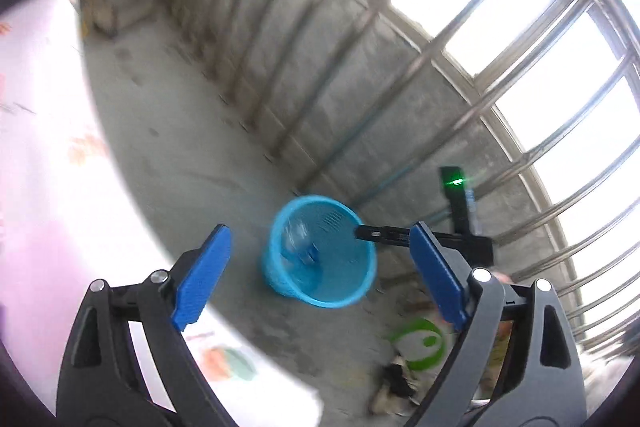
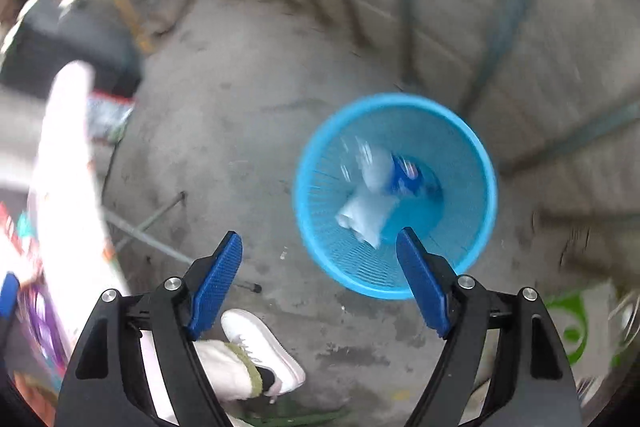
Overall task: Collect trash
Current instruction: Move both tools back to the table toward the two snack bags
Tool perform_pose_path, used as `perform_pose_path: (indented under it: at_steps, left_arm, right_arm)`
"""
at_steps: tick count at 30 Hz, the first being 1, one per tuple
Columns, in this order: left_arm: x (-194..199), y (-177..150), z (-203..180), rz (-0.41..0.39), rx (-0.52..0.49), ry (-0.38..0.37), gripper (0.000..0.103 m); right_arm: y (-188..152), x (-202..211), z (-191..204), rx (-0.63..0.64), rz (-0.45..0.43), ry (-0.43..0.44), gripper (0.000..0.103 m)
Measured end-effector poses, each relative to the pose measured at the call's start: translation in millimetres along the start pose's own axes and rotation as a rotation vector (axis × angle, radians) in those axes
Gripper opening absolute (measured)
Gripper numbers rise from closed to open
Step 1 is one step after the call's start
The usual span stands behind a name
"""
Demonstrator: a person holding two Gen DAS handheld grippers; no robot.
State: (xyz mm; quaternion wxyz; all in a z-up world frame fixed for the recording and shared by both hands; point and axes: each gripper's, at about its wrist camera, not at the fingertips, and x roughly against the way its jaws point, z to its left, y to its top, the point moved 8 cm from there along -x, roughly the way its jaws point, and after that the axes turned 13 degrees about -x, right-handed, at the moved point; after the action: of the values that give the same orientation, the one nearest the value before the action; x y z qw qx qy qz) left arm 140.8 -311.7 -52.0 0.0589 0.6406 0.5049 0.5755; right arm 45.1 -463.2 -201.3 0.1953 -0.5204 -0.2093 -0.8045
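Observation:
A light blue mesh trash basket [image 1: 320, 255] stands on the concrete floor; it also shows in the right wrist view [image 2: 394, 195]. Inside it lie a clear plastic bottle with a blue label [image 2: 408, 177] and a crumpled white piece of trash [image 2: 366, 213], both blurred. My left gripper [image 1: 320, 267] is open and empty, above and in front of the basket. My right gripper [image 2: 320, 275] is open and empty, high over the basket's near-left rim. The other gripper's black body with a green light [image 1: 456, 183] shows beyond the basket in the left wrist view.
A table with a pale floral cloth [image 1: 44, 155] runs along the left. A concrete wall with window bars [image 1: 400, 67] stands behind the basket. A white bag with green print [image 1: 420, 343] lies on the floor at right. A white shoe [image 2: 260, 347] stands near the table leg [image 2: 148, 227].

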Motion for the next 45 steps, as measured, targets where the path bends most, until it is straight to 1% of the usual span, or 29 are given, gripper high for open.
perform_pose_path:
  at_steps: [5, 6, 8, 10, 11, 12, 15, 18, 19, 22, 23, 24, 26, 27, 28, 29, 30, 31, 32, 33, 34, 35, 37, 38, 39, 41, 42, 44, 45]
  left_arm:
    - [78.6, -12.4, 33.0, -0.122, -0.012, 0.103, 0.089]
    - [100.2, -18.4, 45.0, -0.161, -0.002, 0.146, 0.089]
    - [129.4, -26.4, 61.0, -0.203, 0.016, 0.188, 0.09]
    - [163.6, -37.7, 79.9, -0.261, 0.044, 0.235, 0.09]
    - [183.2, -45.7, 92.7, -0.289, 0.062, 0.278, 0.09]
    - [195.9, -50.4, 100.9, -0.304, 0.072, 0.305, 0.09]
    - [241.9, -74.6, 134.5, -0.358, 0.119, 0.42, 0.089]
    - [276.0, -92.4, 161.7, -0.393, 0.173, 0.483, 0.089]
    - [288.9, -98.3, 171.6, -0.407, 0.193, 0.493, 0.089]
    - [309.9, -111.6, 195.5, -0.447, 0.252, 0.521, 0.089]
    - [312.2, -116.3, 196.8, -0.457, 0.26, 0.52, 0.088]
    - [315.3, -115.2, 204.3, -0.468, 0.269, 0.511, 0.082]
    - [312.3, -111.1, 209.6, -0.479, 0.274, 0.484, 0.075]
    - [310.4, -106.1, 211.5, -0.489, 0.273, 0.455, 0.069]
    - [305.3, -101.6, 209.6, -0.498, 0.272, 0.43, 0.065]
    - [301.0, -93.1, 214.3, -0.505, 0.27, 0.398, 0.059]
    - [296.0, -86.9, 219.3, -0.504, 0.273, 0.378, 0.053]
    - [289.2, -81.2, 223.1, -0.496, 0.28, 0.366, 0.05]
    - [282.9, -79.3, 227.5, -0.485, 0.289, 0.358, 0.044]
    - [273.1, -71.7, 235.6, -0.464, 0.305, 0.349, 0.037]
    - [267.1, -68.8, 240.0, -0.453, 0.314, 0.349, 0.033]
    - [260.3, -65.5, 245.2, -0.439, 0.324, 0.349, 0.027]
    - [238.9, -59.0, 254.7, -0.392, 0.335, 0.323, 0.021]
    - [229.4, -58.3, 256.6, -0.366, 0.341, 0.311, 0.017]
    - [219.2, -57.6, 256.1, -0.341, 0.339, 0.284, 0.016]
    - [208.8, -56.2, 245.8, -0.323, 0.316, 0.228, 0.016]
    - [202.9, -55.2, 235.3, -0.315, 0.298, 0.186, 0.016]
    - [195.8, -55.3, 217.6, -0.3, 0.277, 0.128, 0.016]
    - [193.0, -56.0, 209.3, -0.29, 0.267, 0.112, 0.016]
  right_arm:
    - [-17.9, 36.7, 92.7, 0.168, -0.01, 0.127, 0.077]
    - [-24.3, 44.5, 114.9, 0.203, -0.007, 0.161, 0.077]
    - [-38.0, 52.1, 155.0, 0.259, 0.001, 0.212, 0.077]
    - [-54.9, 62.9, 193.8, 0.326, 0.005, 0.254, 0.077]
    - [-62.9, 65.1, 209.5, 0.357, 0.006, 0.269, 0.077]
    - [-72.5, 67.8, 227.9, 0.391, 0.007, 0.288, 0.077]
    - [-98.2, 72.1, 276.0, 0.47, 0.003, 0.33, 0.077]
    - [-127.0, 72.8, 312.7, 0.513, 0.02, 0.395, 0.077]
    - [-138.3, 73.3, 329.0, 0.528, 0.03, 0.425, 0.077]
    - [-165.0, 78.9, 359.6, 0.536, 0.006, 0.473, 0.077]
    - [-174.1, 79.5, 370.6, 0.547, 0.0, 0.492, 0.077]
    - [-180.6, 79.8, 379.7, 0.547, -0.007, 0.498, 0.077]
    - [-190.8, 76.1, 393.9, 0.531, -0.008, 0.522, 0.077]
    - [-193.0, 72.7, 398.2, 0.512, -0.002, 0.533, 0.074]
    - [-193.1, 70.4, 399.2, 0.489, 0.001, 0.538, 0.071]
    - [-190.7, 67.0, 399.1, 0.456, 0.005, 0.544, 0.07]
    - [-189.9, 59.3, 401.6, 0.424, 0.01, 0.545, 0.066]
    - [-186.9, 53.8, 399.5, 0.386, 0.021, 0.549, 0.063]
    - [-184.8, 48.7, 398.7, 0.357, 0.036, 0.556, 0.062]
    - [-183.1, 44.0, 396.7, 0.335, 0.047, 0.562, 0.058]
    - [-181.0, 37.6, 394.0, 0.313, 0.054, 0.559, 0.055]
    - [-181.4, 33.1, 392.3, 0.299, 0.059, 0.556, 0.055]
    - [-179.4, 26.4, 387.3, 0.278, 0.078, 0.552, 0.051]
    - [-178.5, 24.6, 383.8, 0.269, 0.088, 0.552, 0.05]
    - [-178.1, 23.9, 380.0, 0.261, 0.099, 0.554, 0.049]
    - [-176.1, 23.7, 372.6, 0.261, 0.106, 0.554, 0.049]
    - [-175.4, 25.7, 368.1, 0.268, 0.107, 0.555, 0.049]
    - [-177.0, 28.8, 359.7, 0.286, 0.11, 0.551, 0.049]
    - [-178.7, 30.6, 353.9, 0.296, 0.113, 0.547, 0.049]
